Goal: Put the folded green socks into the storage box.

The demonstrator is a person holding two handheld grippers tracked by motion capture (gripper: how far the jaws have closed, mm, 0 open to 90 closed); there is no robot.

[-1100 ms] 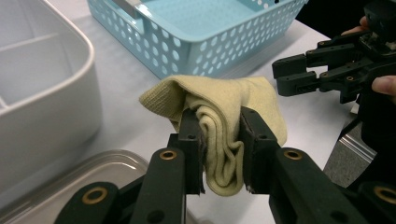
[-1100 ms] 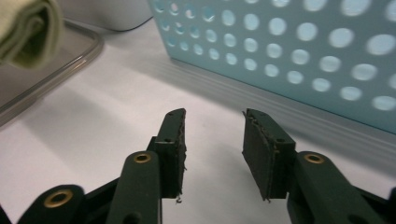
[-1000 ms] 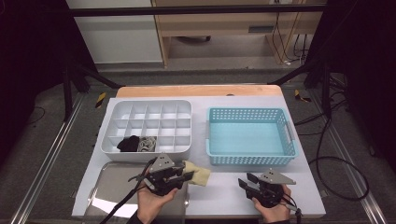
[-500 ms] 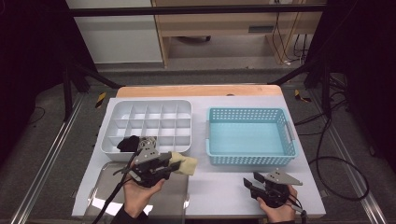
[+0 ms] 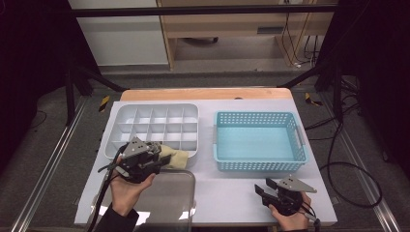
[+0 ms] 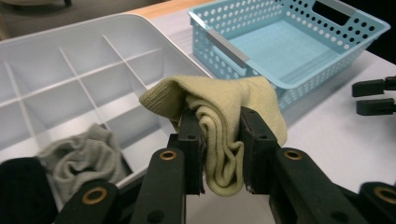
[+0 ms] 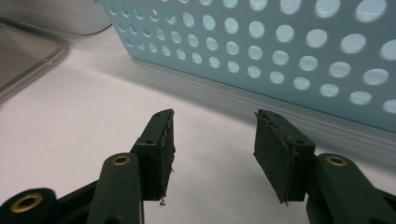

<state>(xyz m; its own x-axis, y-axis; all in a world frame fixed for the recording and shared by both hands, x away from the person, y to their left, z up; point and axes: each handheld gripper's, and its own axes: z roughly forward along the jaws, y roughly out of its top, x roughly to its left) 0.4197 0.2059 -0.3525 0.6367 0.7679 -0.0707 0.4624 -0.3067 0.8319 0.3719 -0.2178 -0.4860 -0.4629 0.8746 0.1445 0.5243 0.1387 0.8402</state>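
Note:
My left gripper (image 5: 155,160) is shut on a folded yellow-beige cloth (image 5: 176,157), which bulges out between and above the jaws (image 6: 219,112). It hangs over the near edge of the white compartment tray (image 5: 154,106). One near compartment holds a crumpled grey cloth (image 6: 79,158), with something black (image 6: 18,186) beside it. My right gripper (image 5: 262,191) rests low over the white table in front of the blue basket (image 5: 256,115). Its jaws have just been opening and now stand apart with nothing between them (image 7: 212,144).
A shiny metal tray (image 5: 169,198) lies at the table's near left, and its corner (image 7: 23,60) lies to the left of the right gripper. The perforated wall of the blue basket (image 7: 280,46) rises close ahead of the right jaws. Bare white table lies between the two hands.
My left gripper has carried the yellow-beige cloth up and to the left, from over the metal tray to the near edge of the compartment tray. The right hand has stayed in place.

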